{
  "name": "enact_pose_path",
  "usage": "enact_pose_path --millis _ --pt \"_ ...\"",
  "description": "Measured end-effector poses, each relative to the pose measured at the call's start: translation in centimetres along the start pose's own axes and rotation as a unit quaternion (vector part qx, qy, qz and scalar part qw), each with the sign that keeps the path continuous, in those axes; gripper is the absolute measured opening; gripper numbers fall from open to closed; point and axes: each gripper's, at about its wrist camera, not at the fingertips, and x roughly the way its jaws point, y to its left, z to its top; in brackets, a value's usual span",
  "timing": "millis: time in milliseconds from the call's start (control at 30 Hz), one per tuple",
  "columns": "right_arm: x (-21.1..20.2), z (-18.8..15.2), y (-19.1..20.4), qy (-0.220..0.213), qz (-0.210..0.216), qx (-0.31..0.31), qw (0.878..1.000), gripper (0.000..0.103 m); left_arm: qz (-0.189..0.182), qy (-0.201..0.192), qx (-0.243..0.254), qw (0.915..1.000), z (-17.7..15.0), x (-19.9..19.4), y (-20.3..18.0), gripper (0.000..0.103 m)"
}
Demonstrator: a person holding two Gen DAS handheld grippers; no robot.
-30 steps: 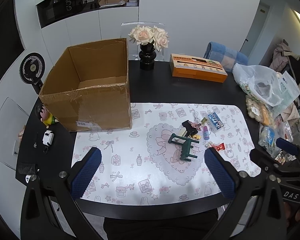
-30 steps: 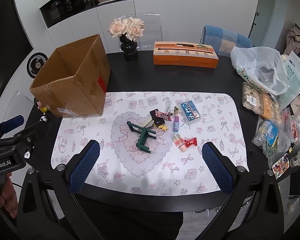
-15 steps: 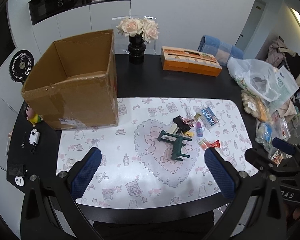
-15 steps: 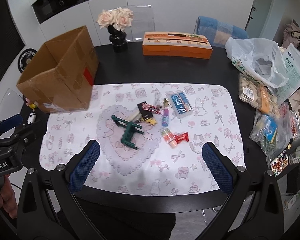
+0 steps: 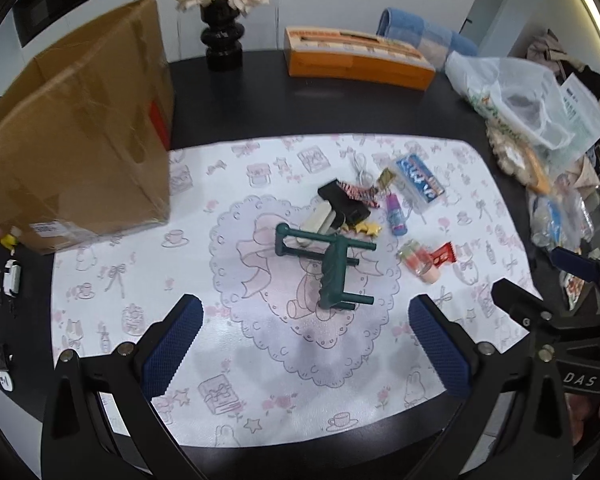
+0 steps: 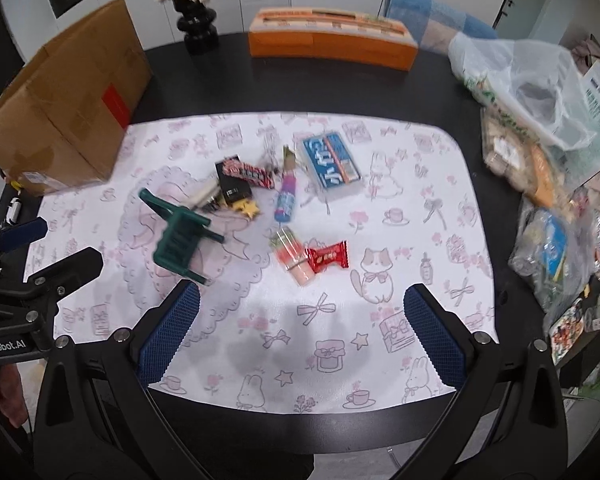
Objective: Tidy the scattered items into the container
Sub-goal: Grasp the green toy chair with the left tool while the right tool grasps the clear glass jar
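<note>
Two views frame the job, and in the left wrist view the left gripper (image 5: pixel 302 344) hangs with its blue-padded fingers (image 5: pixel 172 346) spread wide and empty, just short of the small dark-green plastic toy chair (image 5: pixel 332 268) lying tipped on the pink-printed white mat (image 5: pixel 140 280). The brown cardboard box (image 5: pixel 80 140) stands at the mat's far left corner, well apart from the clutter. Judged from this, the chair is the nearest pick; the pads should close across its seat block rather than a thin leg, which would likely twist out. In the right wrist view the right gripper (image 6: pixel 300 332) is likewise released and holds nothing, with the red foil sweet wrapper (image 6: pixel 327 257) and the pink-orange bundle of small tubes (image 6: pixel 294 256) touching each other just ahead of it. The blue-and-white flat packet (image 6: pixel 331 163) and the purple-blue little tube (image 6: pixel 287 197) lie further back. Taking the wrapper alone needs a low, flat approach so the bundle is not dragged along; lifted items should clear the box wall before release.
</note>
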Motion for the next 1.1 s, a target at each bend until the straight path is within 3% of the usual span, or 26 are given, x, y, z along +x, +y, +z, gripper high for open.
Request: enact_pose_path --millis 133,200,300,500,767,1000,1100 --pt "2.9 -0.2 -0.6 0.010 0.004 -0.002 1.000 0.100 0.002 0.013 -0.003 0.9999 -0.2 3.0 -0.2 0.103" --pt "4.0 -0.2 -0.9 0.012 0.003 -0.005 1.000 0.099 0.003 0.017 -0.002 0.9998 -0.2 4.2 -0.4 0.095" --pt "5.8 -0.2 -1.2 0.021 0.004 -0.005 1.000 0.096 0.002 0.021 -0.006 0.9998 0.1 5.8 -0.5 0.093" --pt "8.9 -0.2 -2.1 0.051 0.006 0.010 0.999 0.072 0.007 0.035 -0.005 0.9993 0.6 8.5 -0.8 0.089" --pt "10.7 0.2 -0.4 0.056 0.005 -0.011 0.998 0.071 0.010 0.059 -0.001 0.9982 0.6 10.5 -1.2 0.075" --pt "12.6 1.1 1.0 0.064 -0.013 -0.045 0.997 0.060 0.020 0.075 0.001 0.9970 0.8 11.9 -1.4 0.061" --pt "13.1 1.4 1.5 0.060 -0.031 -0.058 0.996 0.041 0.019 0.087 -0.001 0.9961 0.7 12.7 -1.3 0.051"
